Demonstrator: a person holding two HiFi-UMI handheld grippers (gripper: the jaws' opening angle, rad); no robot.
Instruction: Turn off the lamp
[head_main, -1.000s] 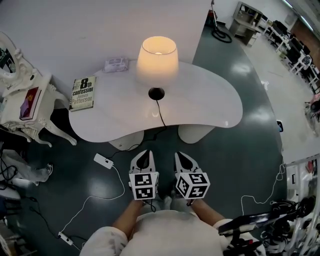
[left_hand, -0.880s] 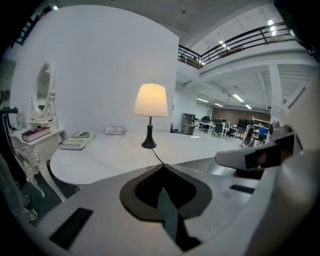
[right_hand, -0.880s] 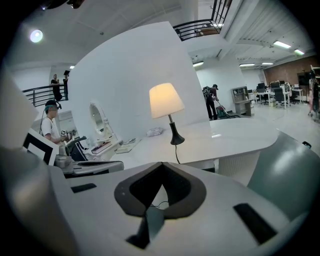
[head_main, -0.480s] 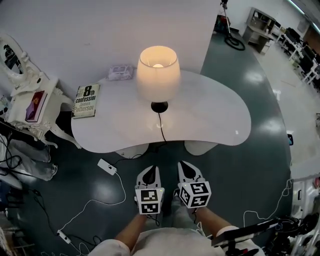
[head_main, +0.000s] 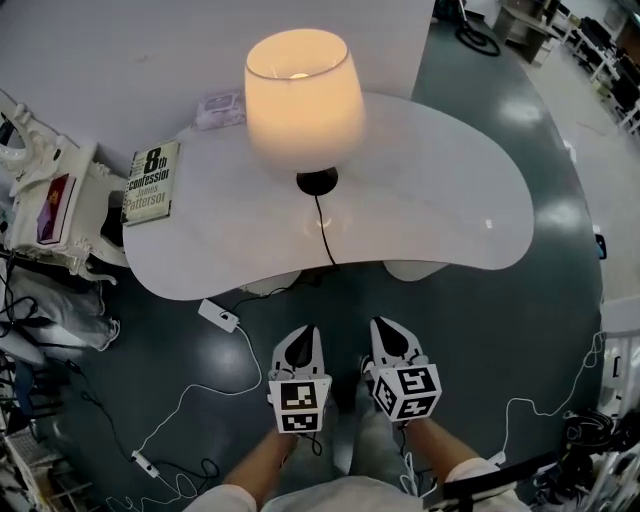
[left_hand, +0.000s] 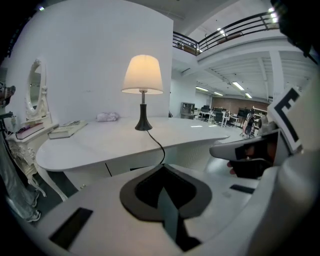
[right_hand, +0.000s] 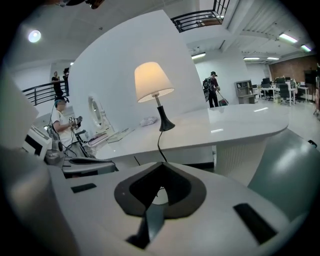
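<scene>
Head view: lit lamp (head_main: 303, 95) on table (head_main: 430, 190); left claw (head_main: 300, 338), right claw (head_main: 388, 332) pinched together, empty.

Quick headcount around the table (head_main: 440, 200)
On the table: one lamp (head_main: 303, 95), one book (head_main: 151, 181), one small packet (head_main: 220, 108). In front of the table: one white plug box (head_main: 218, 316) on the floor, plus two grippers, left gripper (head_main: 299, 338) and right gripper (head_main: 386, 332).
</scene>
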